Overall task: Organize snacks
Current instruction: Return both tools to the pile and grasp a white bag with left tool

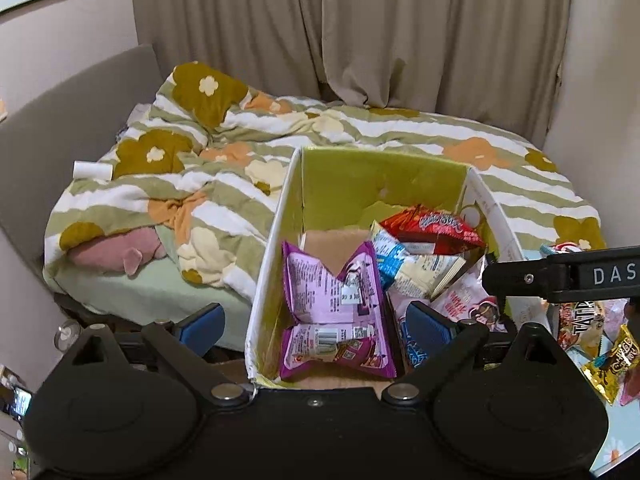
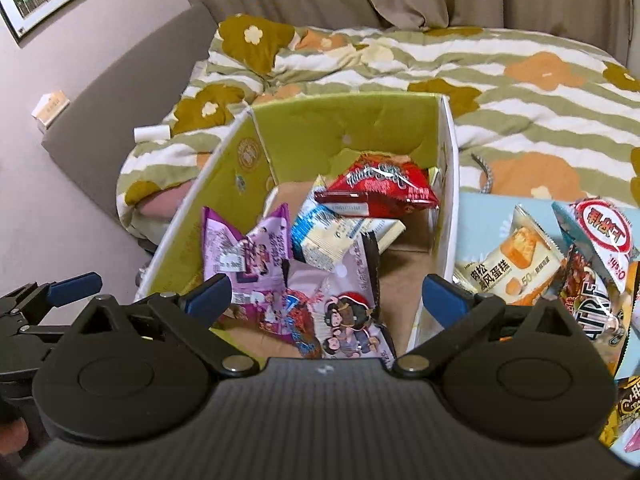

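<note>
A green-lined cardboard box stands in front of the bed and holds several snack packs: purple packs, a red pack, a blue-and-white pack and a pale pink cartoon pack. My left gripper is open and empty above the box's near left corner. My right gripper is open and empty over the box's near end. Loose snacks lie right of the box: a yellow cake pack and a gold pack.
A bed with a flowered striped quilt lies behind the box, with curtains beyond. The right gripper's arm crosses the left wrist view at right. A light blue surface carries the loose snacks.
</note>
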`<state>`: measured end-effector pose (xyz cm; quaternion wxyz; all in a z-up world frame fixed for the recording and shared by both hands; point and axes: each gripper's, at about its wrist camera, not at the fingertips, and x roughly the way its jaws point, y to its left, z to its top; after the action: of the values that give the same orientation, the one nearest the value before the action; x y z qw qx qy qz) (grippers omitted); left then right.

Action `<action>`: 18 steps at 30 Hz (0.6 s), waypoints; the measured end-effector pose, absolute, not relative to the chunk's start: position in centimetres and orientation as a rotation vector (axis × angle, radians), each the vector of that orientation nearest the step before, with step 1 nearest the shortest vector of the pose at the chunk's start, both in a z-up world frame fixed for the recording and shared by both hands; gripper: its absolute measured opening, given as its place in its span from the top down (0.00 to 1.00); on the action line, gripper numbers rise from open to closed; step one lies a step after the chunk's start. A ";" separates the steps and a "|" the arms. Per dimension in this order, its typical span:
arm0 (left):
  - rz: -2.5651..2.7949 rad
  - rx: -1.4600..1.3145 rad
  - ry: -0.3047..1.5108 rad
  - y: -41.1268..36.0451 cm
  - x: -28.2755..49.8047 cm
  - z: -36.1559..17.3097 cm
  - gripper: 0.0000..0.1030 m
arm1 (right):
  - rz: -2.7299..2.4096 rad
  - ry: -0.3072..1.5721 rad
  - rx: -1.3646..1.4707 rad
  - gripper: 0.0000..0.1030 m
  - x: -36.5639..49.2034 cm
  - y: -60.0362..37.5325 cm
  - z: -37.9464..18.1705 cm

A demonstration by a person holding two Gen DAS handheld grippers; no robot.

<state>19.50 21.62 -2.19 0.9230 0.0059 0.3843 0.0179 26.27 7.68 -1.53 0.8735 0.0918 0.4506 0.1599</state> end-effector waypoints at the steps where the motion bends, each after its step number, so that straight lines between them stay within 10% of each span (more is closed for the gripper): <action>1: 0.032 0.016 0.783 21.6 19.4 -2.0 0.04 | 0.331 0.937 0.196 0.00 26.1 7.6 -1.2; 18: -0.161 0.035 0.671 17.1 16.5 0.2 0.04 | 0.126 0.790 0.228 0.00 19.7 1.1 3.8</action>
<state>16.50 17.13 0.22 0.9410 0.0172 0.3288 -0.0788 19.71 1.12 3.77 0.9148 0.1108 0.3836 0.0611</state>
